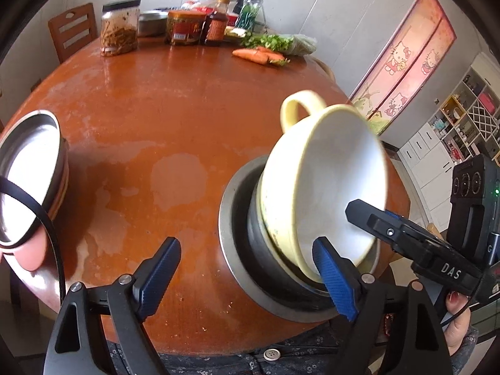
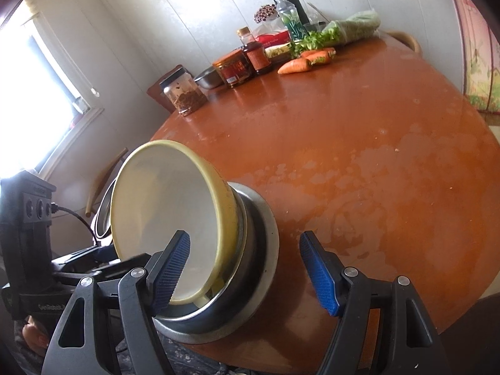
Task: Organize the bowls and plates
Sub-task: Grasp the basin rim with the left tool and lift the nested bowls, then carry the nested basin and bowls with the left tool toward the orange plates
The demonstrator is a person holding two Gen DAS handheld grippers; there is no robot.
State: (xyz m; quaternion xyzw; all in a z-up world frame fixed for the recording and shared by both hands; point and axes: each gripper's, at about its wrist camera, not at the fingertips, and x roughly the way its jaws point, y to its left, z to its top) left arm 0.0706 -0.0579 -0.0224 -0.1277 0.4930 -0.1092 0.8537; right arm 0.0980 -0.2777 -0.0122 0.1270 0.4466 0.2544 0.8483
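Note:
A pale yellow bowl (image 1: 328,181) with a loop handle leans tilted inside a steel bowl (image 1: 237,234) near the table's front edge. My left gripper (image 1: 247,276) is open beside it, its right pad just in front of the yellow rim. One finger (image 1: 359,215) of my right gripper reaches into the bowl from the right. In the right wrist view the yellow bowl (image 2: 162,206) tips out of the steel bowl (image 2: 265,250). My right gripper (image 2: 245,273) stands open astride its wall, left pad inside, neither pad pressing. A second stack of steel dishes (image 1: 31,168) sits at the left.
Jars (image 1: 120,28), a sauce bottle (image 1: 215,22), carrots (image 1: 256,54) and greens (image 1: 275,42) line the far side of the round orange table (image 1: 175,125). A wooden chair (image 1: 73,28) stands behind it. The table's front edge meets a person's patterned shirt (image 1: 281,356).

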